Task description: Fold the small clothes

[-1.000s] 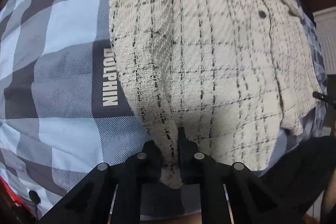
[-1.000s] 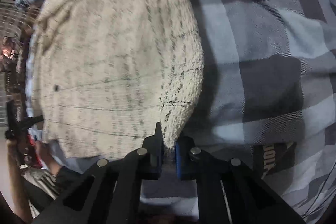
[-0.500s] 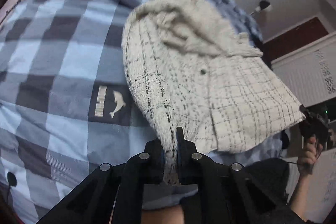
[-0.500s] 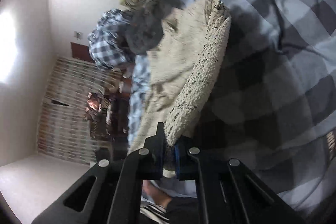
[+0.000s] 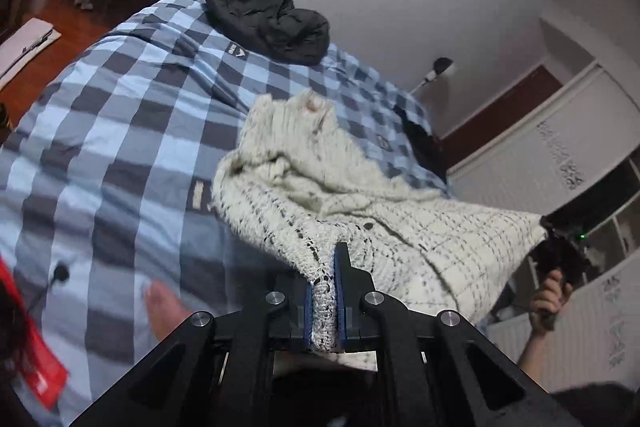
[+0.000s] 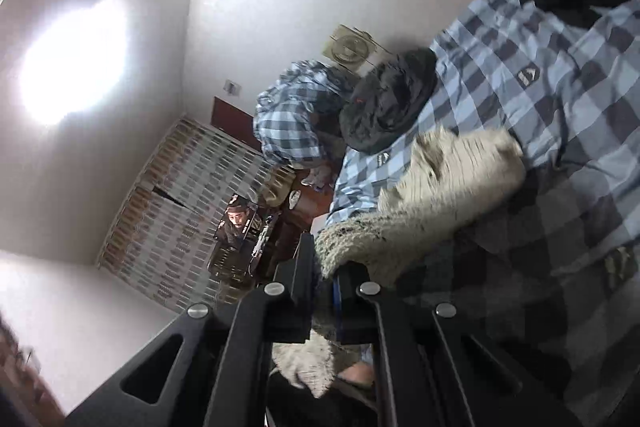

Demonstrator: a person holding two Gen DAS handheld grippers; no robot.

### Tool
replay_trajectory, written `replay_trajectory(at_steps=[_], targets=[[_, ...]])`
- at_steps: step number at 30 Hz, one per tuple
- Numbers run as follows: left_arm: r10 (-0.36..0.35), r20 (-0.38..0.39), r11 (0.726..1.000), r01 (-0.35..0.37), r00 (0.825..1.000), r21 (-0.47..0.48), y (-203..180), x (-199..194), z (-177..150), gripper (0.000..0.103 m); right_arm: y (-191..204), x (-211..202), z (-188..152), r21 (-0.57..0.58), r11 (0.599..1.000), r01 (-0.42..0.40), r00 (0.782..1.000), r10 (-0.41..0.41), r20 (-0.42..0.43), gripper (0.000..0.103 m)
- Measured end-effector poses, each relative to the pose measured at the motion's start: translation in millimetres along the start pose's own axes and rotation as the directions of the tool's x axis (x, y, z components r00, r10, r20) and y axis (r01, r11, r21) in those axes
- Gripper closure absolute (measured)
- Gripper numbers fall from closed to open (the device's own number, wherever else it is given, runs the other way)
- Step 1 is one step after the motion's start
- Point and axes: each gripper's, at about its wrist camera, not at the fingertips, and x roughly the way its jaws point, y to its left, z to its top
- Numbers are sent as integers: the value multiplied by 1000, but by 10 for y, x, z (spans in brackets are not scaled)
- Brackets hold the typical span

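A cream tweed jacket (image 5: pixel 360 203) with thin black check lines and dark buttons hangs stretched above the checked bedspread (image 5: pixel 120 131). My left gripper (image 5: pixel 324 279) is shut on one bottom corner of the jacket. My right gripper (image 6: pixel 324 267) is shut on the other corner, where the cream jacket (image 6: pixel 448 179) sags away toward the bed. In the left wrist view the right gripper (image 5: pixel 560 247) shows at the far right, held by a hand (image 5: pixel 548 303). The jacket's collar end still trails low near the bedspread.
A black garment (image 5: pixel 268 19) lies at the far end of the bed, and a checked shirt heap (image 6: pixel 296 115) sits beyond it. White cupboard doors (image 5: pixel 560 163) stand to the right. A bare foot (image 5: pixel 164 307) rests on the bedspread near my left gripper.
Both grippers have risen and tilted up, lifting the jacket off the bedspread by its bottom corners. The views swung from the bed surface to the room's walls and cupboards.
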Motion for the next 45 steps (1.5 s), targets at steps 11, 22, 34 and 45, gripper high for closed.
replay_trajectory(at_steps=[11, 22, 34, 45], targets=[[77, -133, 997, -75, 988, 20, 3, 641, 90, 95, -311, 830, -33, 24, 994, 107, 980, -101, -170, 99], [393, -184, 886, -424, 901, -187, 1123, 2857, 2599, 87, -2404, 1996, 2010, 504, 726, 468, 884, -388, -261, 79], [376, -214, 926, -361, 901, 107, 309, 3117, 1425, 87, -1882, 2220, 919, 277, 707, 651, 756, -573, -315, 14], [427, -309, 902, -375, 850, 216, 538, 3645, 655, 88, -2002, 3113, 49, -308, 557, 771, 353, -777, -521, 14]])
